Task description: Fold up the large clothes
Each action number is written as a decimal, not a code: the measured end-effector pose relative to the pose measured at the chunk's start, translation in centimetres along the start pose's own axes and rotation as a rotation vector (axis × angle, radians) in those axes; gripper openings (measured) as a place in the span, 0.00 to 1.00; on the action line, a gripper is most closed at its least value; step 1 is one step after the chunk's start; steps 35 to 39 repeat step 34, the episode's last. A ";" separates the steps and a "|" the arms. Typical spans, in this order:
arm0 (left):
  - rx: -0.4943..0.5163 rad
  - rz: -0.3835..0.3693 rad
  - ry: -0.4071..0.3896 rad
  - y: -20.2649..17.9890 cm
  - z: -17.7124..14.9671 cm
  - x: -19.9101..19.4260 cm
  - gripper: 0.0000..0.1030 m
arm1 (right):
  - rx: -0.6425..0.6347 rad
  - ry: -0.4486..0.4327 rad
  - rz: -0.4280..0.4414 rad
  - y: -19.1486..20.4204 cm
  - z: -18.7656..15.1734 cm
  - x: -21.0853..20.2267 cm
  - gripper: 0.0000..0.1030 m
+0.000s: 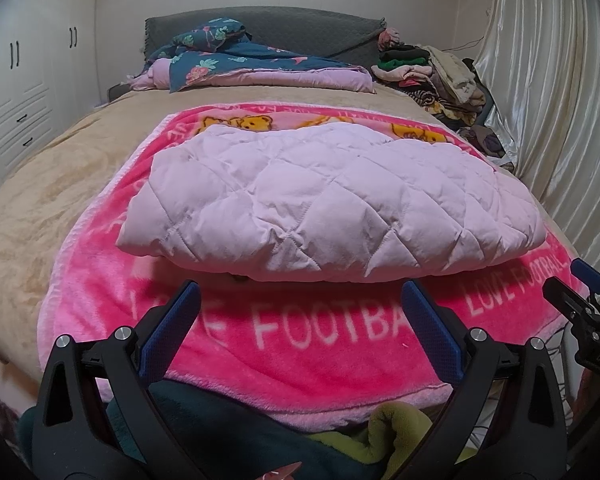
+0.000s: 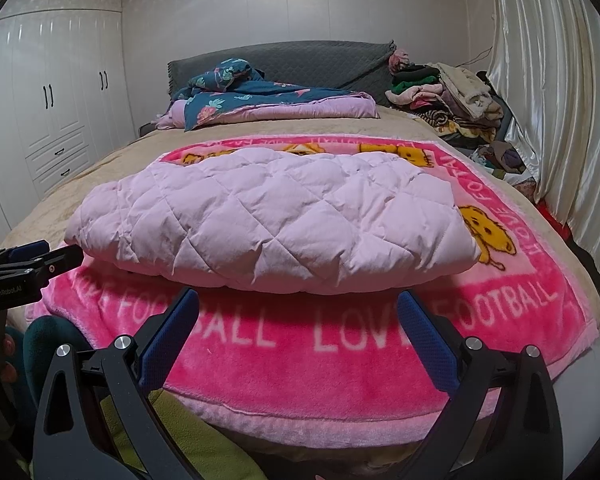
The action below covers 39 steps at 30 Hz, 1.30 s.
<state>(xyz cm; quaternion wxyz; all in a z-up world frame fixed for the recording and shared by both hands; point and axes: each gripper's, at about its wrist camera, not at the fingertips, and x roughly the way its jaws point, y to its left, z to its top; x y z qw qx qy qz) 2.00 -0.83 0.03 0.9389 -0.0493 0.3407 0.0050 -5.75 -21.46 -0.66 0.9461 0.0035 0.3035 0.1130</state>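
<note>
Right now we see the pale lilac diamond-quilted padded garment [image 1: 332, 200] lying folded into a puffy bundle in the middle of the bright pink fleece blanket with yellow bears and white lettering [image 1: 300, 344]. Our left gripper [image 1: 296, 312] and right gripper [image 2: 298, 312] both hover just short of the bundle's near edge, fingers spread wide, holding nothing. We judge it light, soft, springy and a little slick; its near corners look best to pinch.
</note>
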 end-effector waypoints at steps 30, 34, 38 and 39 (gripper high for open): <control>-0.210 0.105 0.069 7.6 0.8 4.0 0.91 | 0.504 0.059 -0.530 -24.7 -5.6 -0.7 0.96; -0.303 0.188 0.075 13.4 2.2 5.4 0.91 | 0.580 0.121 -0.768 -33.3 -9.4 -2.2 0.96; -0.303 0.188 0.075 13.4 2.2 5.4 0.91 | 0.580 0.121 -0.768 -33.3 -9.4 -2.2 0.96; -0.303 0.188 0.075 13.4 2.2 5.4 0.91 | 0.580 0.121 -0.768 -33.3 -9.4 -2.2 0.96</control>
